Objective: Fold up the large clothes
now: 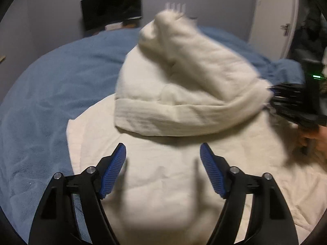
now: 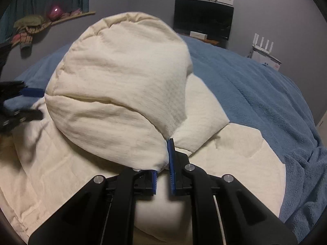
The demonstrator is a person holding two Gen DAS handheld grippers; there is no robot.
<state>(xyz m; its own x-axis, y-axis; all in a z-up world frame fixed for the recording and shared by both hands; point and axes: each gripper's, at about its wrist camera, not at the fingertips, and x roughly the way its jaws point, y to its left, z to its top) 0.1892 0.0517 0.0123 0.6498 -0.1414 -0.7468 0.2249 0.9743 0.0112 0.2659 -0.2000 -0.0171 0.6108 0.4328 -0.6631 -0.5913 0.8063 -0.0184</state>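
A large cream quilted garment lies on a bed with a blue blanket. My left gripper is open and empty, just above the flat part of the garment. My right gripper is shut on an edge of the garment and holds a puffy fold lifted over the flat part. In the left wrist view the right gripper shows at the right, blurred, with the lifted fold hanging from it. In the right wrist view the left gripper shows at the left edge.
The blue blanket covers the bed all round the garment. A dark monitor stands beyond the bed by the grey wall. A white router box is at the right. A shelf with small items hangs at the left. A door is at the far right.
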